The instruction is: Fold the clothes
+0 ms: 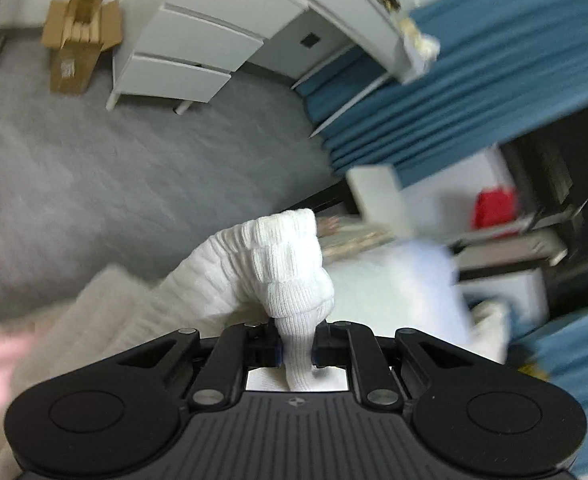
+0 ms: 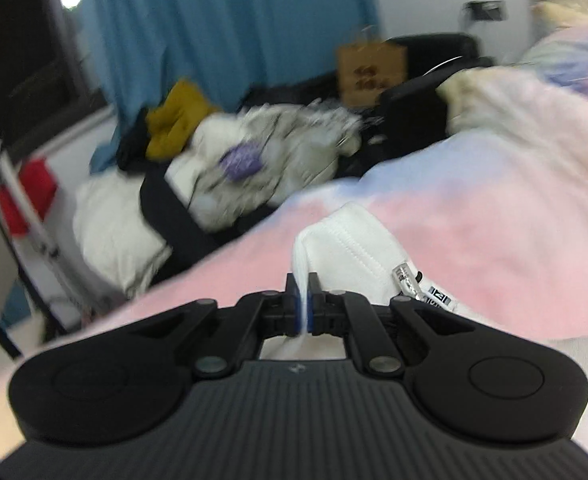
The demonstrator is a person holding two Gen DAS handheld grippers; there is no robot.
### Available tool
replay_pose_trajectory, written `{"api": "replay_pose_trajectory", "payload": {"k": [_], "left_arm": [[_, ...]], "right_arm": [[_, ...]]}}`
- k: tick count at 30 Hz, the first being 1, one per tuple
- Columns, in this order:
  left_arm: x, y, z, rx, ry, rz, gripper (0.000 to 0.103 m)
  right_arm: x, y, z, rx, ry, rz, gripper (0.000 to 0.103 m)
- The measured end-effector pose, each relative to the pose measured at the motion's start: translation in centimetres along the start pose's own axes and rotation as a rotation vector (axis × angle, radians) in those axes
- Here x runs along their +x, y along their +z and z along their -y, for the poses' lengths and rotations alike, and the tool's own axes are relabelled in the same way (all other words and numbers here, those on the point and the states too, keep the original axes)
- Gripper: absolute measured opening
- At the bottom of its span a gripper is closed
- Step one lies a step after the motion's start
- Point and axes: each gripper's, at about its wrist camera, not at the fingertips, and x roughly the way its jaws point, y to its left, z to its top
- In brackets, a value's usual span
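Between the pads of the left gripper (image 1: pixel 297 340) a ribbed cuff of a white knitted garment (image 1: pixel 277 272) is pinched, the rest of the knit being draped away to the lower left. Behind it, grey carpet (image 1: pixel 113 184), a white drawer unit (image 1: pixel 189 48) and a brown cardboard box (image 1: pixel 79 40) are seen. At the right gripper (image 2: pixel 302 308), a stitched white fabric edge (image 2: pixel 350 244) with a metal zip pull (image 2: pixel 404 276) is clamped between nearly closed blue pads, above a blurred pink-and-blue bedcover (image 2: pixel 474 216).
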Motion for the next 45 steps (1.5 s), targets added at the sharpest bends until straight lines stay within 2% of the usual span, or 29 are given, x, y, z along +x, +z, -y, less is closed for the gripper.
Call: {"api": "replay_pose_trajectory", "payload": {"k": [4, 8, 9, 10, 11, 12, 13, 15, 16, 17, 19, 22, 26, 28, 32, 38, 42, 45], "left_arm": [[1.4, 0.1, -0.4, 0.047, 0.021, -0.026, 0.016], [-0.3, -0.3, -0.5, 0.115, 0.002, -0.012, 0.019], [-1.1, -0.6, -0.4, 0.135, -0.005, -0.007, 0.024], [-2.6, -1.0, -0.3, 0.168, -0.008, 0.005, 0.031], [-3.8, -1.4, 0.2, 0.206, -0.011, 0.031, 0.038], [-5.5, -2.0, 0.5, 0.231, -0.020, 0.060, 0.049], [-7.1, -2.7, 0.8, 0.245, -0.033, 0.088, 0.053], [-9.7, -4.5, 1.1, 0.285, -0.059, 0.131, 0.056], [-11.0, -5.3, 1.2, 0.305, -0.072, 0.152, 0.062], [-12.2, -6.2, 1.4, 0.325, -0.085, 0.174, 0.064], [-14.2, -8.3, 0.3, 0.268, -0.049, 0.162, 0.067], [-15.1, -11.2, -2.0, 0.044, -0.082, 0.028, 0.068], [-13.8, -14.6, -5.3, -0.246, -0.054, -0.185, 0.068], [-13.2, -15.8, -6.1, -0.295, -0.105, -0.200, 0.069], [-11.7, -16.3, -6.3, -0.307, -0.115, -0.199, 0.071], [-9.2, -15.0, -6.4, -0.324, -0.162, -0.088, 0.071], [-7.2, -13.9, -6.0, -0.307, -0.170, -0.023, 0.069], [-6.0, -13.2, -5.2, -0.254, -0.169, -0.004, 0.068]], "right_arm": [[2.8, -2.5, -1.6, -0.167, 0.011, -0.007, 0.011], [1.9, -1.9, -0.5, -0.110, 0.106, -0.020, 0.020], [1.1, -1.4, 0.1, -0.079, 0.134, -0.033, 0.025], [0.3, -1.0, 0.8, -0.046, 0.161, -0.044, 0.034], [-0.7, -0.8, 1.3, -0.012, 0.183, -0.046, 0.041], [-1.9, -0.6, 1.9, 0.017, 0.206, -0.045, 0.052], [-3.2, -0.6, 2.7, 0.039, 0.225, -0.033, 0.059], [-5.8, -0.8, 4.0, 0.076, 0.254, -0.004, 0.061], [-7.1, -1.2, 4.9, 0.105, 0.265, -0.001, 0.061], [-8.3, -1.6, 5.9, 0.146, 0.271, -0.011, 0.062], [-10.8, -2.9, 8.2, 0.252, 0.290, -0.043, 0.064], [-13.9, -4.8, 11.6, 0.409, 0.326, -0.102, 0.064], [-16.5, -6.7, 15.6, 0.570, 0.368, -0.219, 0.064], [-17.2, -7.2, 17.2, 0.618, 0.381, -0.269, 0.064], [-16.8, -8.9, 19.6, 0.720, 0.432, -0.317, 0.064], [-13.0, -11.4, 19.0, 0.750, 0.455, -0.398, 0.064], [-10.3, -11.8, 18.4, 0.791, 0.445, -0.368, 0.064], [-8.8, -11.6, 18.2, 0.812, 0.448, -0.313, 0.063]]}}
